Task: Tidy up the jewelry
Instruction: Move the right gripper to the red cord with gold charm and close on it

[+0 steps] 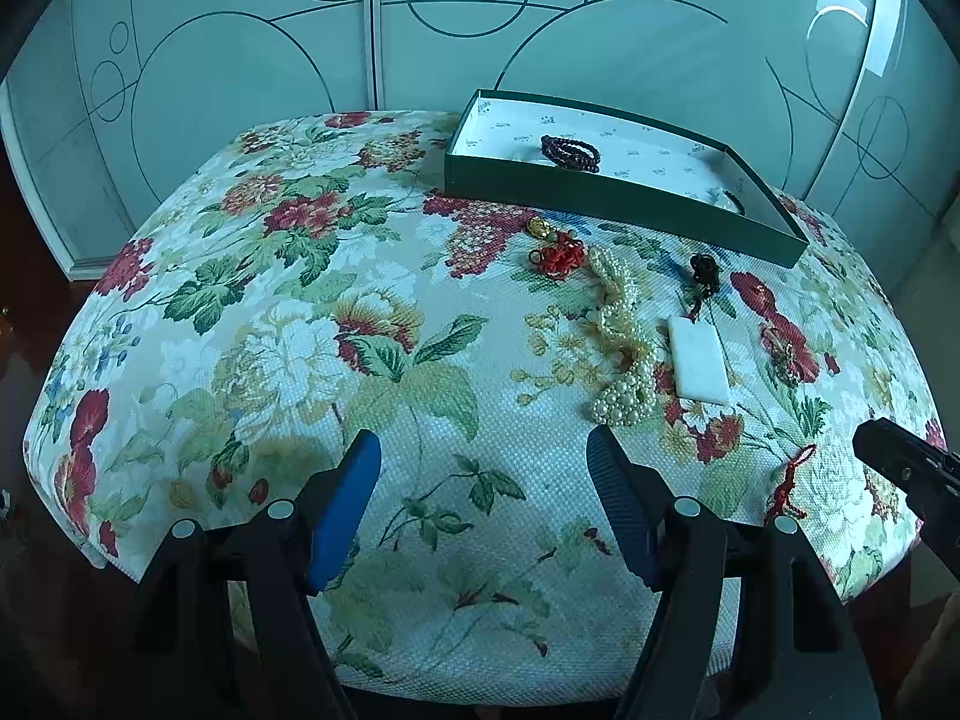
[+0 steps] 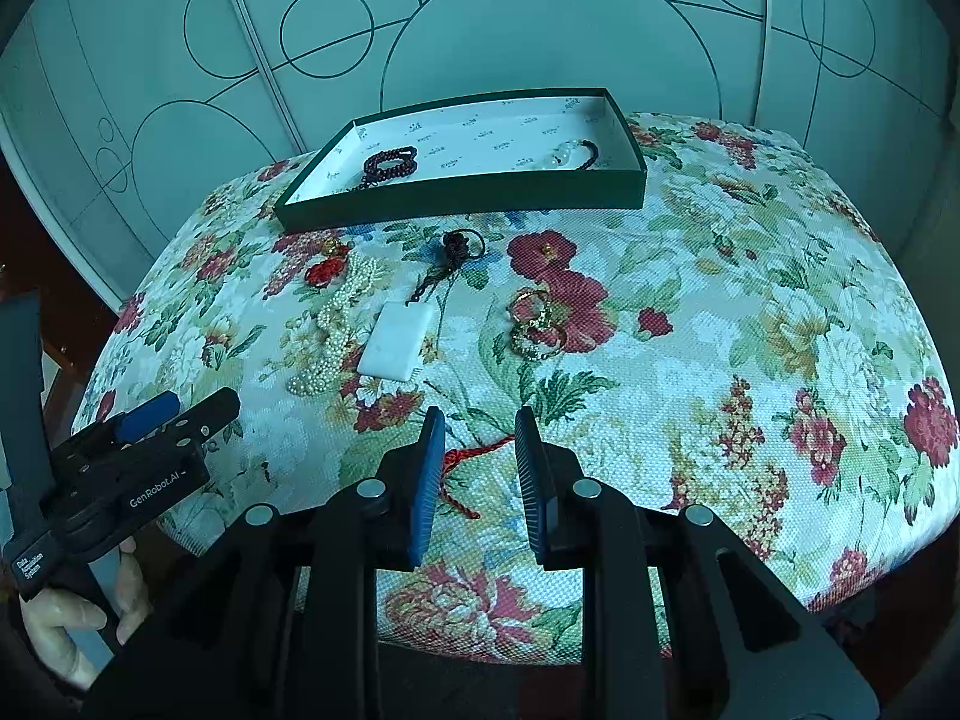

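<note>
Your left gripper (image 1: 483, 462) hangs over the near edge of the floral cushion (image 1: 270, 312) with its blue jaws spread wide and only bare fabric between them. Your right gripper (image 2: 480, 450) sits just to its right, jaws parted narrowly and clamping nothing; a red cord (image 2: 474, 456) lies on the cloth in the gap between the pads, not pinched. The green tray (image 2: 480, 192) rests at the far side of the cushion and already holds a dark bead bracelet (image 2: 390, 161) toward its left end and a pale piece with a dark strand (image 2: 573, 156) toward its right end. The rest of the jewelry lies loose on the fabric between the tray and your grippers: a red knotted ornament (image 1: 561, 255) with a gold charm (image 1: 536, 224) just beside it near the tray, a pearl necklace (image 1: 621, 348) strung out toward you, a white rectangular pendant (image 1: 699, 363) just right of the pearls with its dark cord and knot (image 1: 703, 273) running away toward the tray, and a cluster of gold rings (image 2: 534, 324) further right on a red flower. Your gloved left hand (image 2: 66, 618) grips its handle at the lower left of the right view.
</note>
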`<state>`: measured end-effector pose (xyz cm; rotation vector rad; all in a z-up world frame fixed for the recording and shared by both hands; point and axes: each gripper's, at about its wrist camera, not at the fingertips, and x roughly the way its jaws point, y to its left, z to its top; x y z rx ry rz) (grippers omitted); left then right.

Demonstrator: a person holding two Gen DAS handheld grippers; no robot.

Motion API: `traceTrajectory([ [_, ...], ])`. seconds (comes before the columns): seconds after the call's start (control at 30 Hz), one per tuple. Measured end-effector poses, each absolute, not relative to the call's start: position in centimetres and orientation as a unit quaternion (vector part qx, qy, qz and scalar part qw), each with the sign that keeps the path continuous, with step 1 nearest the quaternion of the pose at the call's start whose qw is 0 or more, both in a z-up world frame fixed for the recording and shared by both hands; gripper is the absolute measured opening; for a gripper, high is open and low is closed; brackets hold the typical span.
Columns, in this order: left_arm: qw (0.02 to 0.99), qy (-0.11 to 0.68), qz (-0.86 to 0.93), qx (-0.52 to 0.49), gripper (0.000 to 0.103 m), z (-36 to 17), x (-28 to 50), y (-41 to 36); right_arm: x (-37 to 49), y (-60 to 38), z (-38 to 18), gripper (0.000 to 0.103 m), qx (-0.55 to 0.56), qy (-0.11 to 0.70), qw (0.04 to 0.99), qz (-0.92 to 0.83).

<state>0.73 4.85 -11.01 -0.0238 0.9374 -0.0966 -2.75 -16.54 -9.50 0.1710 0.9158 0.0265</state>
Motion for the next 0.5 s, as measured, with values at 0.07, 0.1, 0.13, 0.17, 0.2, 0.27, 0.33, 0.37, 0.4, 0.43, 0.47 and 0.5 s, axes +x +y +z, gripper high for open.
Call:
traceTrajectory([
  [0.07, 0.892, 0.449, -0.045, -0.012, 0.070, -10.9, 0.6, 5.2, -2.8, -16.1, -9.7, 0.024, 0.078, 0.443, 0.893, 0.012],
  [0.1, 0.893, 0.448, -0.045, -0.013, 0.070, -10.9, 0.5, 5.4, -2.8, -16.0, -9.8, 0.024, 0.078, 0.445, 0.892, 0.011],
  [0.13, 0.893, 0.448, -0.045, -0.014, 0.070, -10.9, 0.6, 5.5, -2.8, -15.8, -10.0, 0.024, 0.078, 0.447, 0.891, 0.012],
  [0.17, 0.893, 0.448, -0.045, -0.015, 0.070, -10.9, 0.6, 5.7, -2.8, -15.6, -10.1, 0.024, 0.077, 0.448, 0.890, 0.012],
  [0.2, 0.893, 0.447, -0.045, -0.016, 0.070, -10.9, 0.6, 5.8, -2.8, -15.4, -10.2, 0.024, 0.075, 0.450, 0.890, 0.011],
  [0.27, 0.893, 0.447, -0.044, -0.018, 0.070, -10.9, 0.6, 6.0, -2.8, -15.2, -10.4, 0.024, 0.076, 0.452, 0.889, 0.010],
  [0.33, 0.894, 0.446, -0.043, -0.018, 0.070, -10.9, 0.7, 6.2, -2.8, -15.0, -10.6, 0.024, 0.075, 0.454, 0.888, 0.008],
  [0.37, 0.894, 0.446, -0.043, -0.019, 0.070, -10.9, 0.7, 6.3, -2.7, -14.9, -10.7, 0.024, 0.075, 0.455, 0.887, 0.008],
  [0.4, 0.894, 0.445, -0.042, -0.020, 0.070, -10.8, 0.8, 6.4, -2.7, -14.8, -10.8, 0.024, 0.076, 0.457, 0.886, 0.007],
  [0.43, 0.895, 0.444, -0.042, -0.021, 0.070, -10.8, 0.8, 6.6, -2.7, -14.7, -10.9, 0.024, 0.077, 0.459, 0.885, 0.007],
  [0.47, 0.895, 0.443, -0.041, -0.020, 0.070, -10.8, 0.8, 6.7, -2.6, -14.6, -11.1, 0.024, 0.078, 0.461, 0.884, 0.007],
  [0.5, 0.896, 0.442, -0.040, -0.020, 0.070, -10.8, 0.8, 6.9, -2.6, -14.4, -11.2, 0.024, 0.078, 0.462, 0.883, 0.006],
])
